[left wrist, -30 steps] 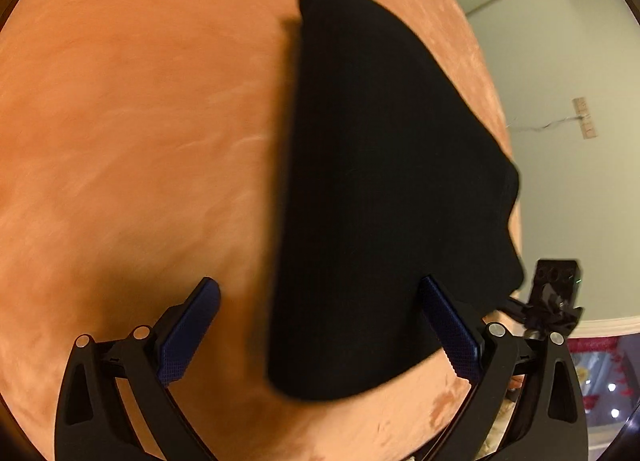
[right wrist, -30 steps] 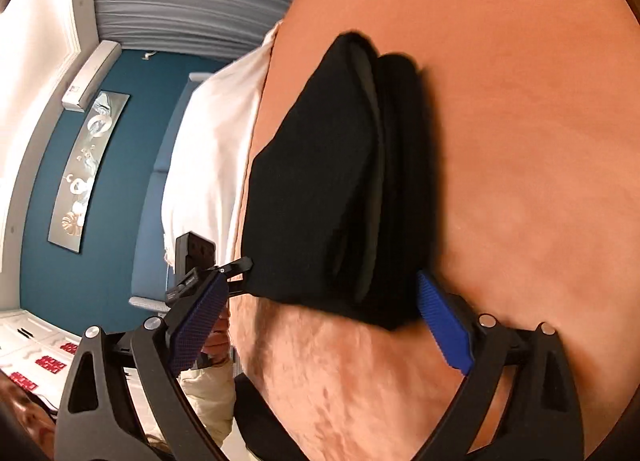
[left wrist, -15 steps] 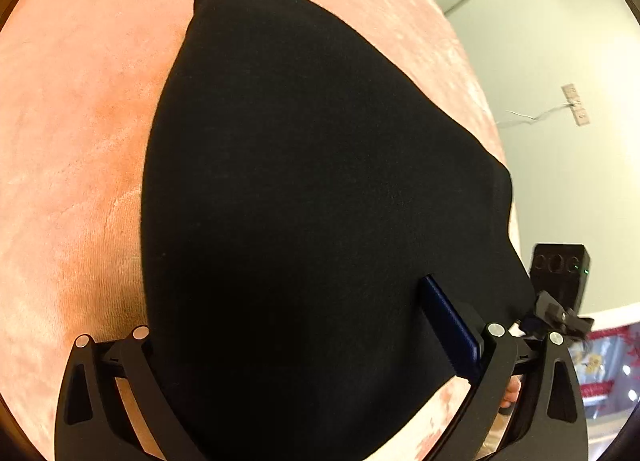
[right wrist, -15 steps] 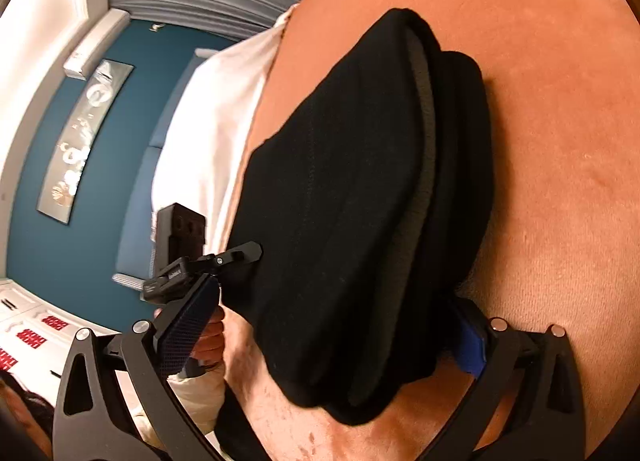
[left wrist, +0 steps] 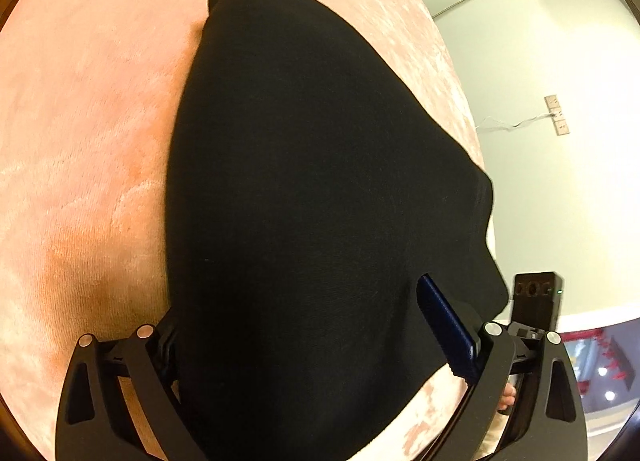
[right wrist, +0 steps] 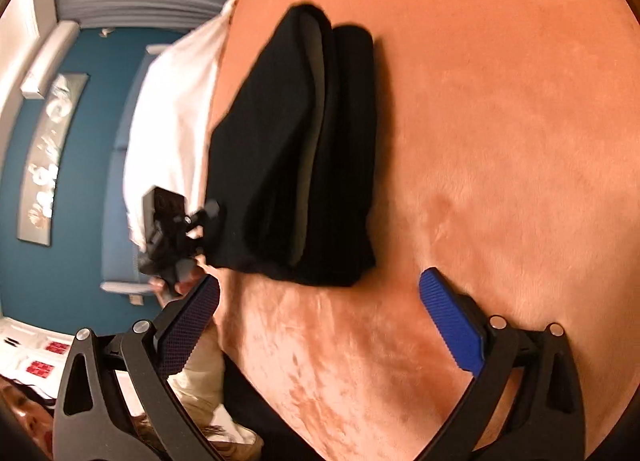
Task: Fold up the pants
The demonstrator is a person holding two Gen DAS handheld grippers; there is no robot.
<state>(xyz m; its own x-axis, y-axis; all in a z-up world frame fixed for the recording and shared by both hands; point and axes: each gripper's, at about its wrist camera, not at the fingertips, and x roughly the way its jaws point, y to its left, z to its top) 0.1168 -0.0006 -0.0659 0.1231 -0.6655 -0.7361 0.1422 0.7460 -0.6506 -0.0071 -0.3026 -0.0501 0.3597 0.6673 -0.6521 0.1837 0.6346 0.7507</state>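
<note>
The black pants [left wrist: 312, 197] lie folded in a thick stack on the orange plush surface [left wrist: 80, 109]. In the left wrist view the stack fills the space between the spread jaws of my left gripper [left wrist: 304, 325]; its left pad is hidden under the cloth and the right pad [left wrist: 444, 325] shows. In the right wrist view the pants [right wrist: 308, 149] lie ahead, their layered edges showing. My right gripper [right wrist: 324, 317] is open and empty, short of the near end. The left gripper [right wrist: 176, 229] shows at the stack's left corner.
The orange surface [right wrist: 500, 141] ends at an edge left of the pants, with white bedding [right wrist: 172, 109] and a teal wall beyond. In the left wrist view the right gripper's housing [left wrist: 536, 297] sits by the right edge, before a pale green wall.
My right gripper pulled back off the pants' near end and is now clear of the stack. My left gripper drew back slightly and shifted left, with the cloth still between its jaws.
</note>
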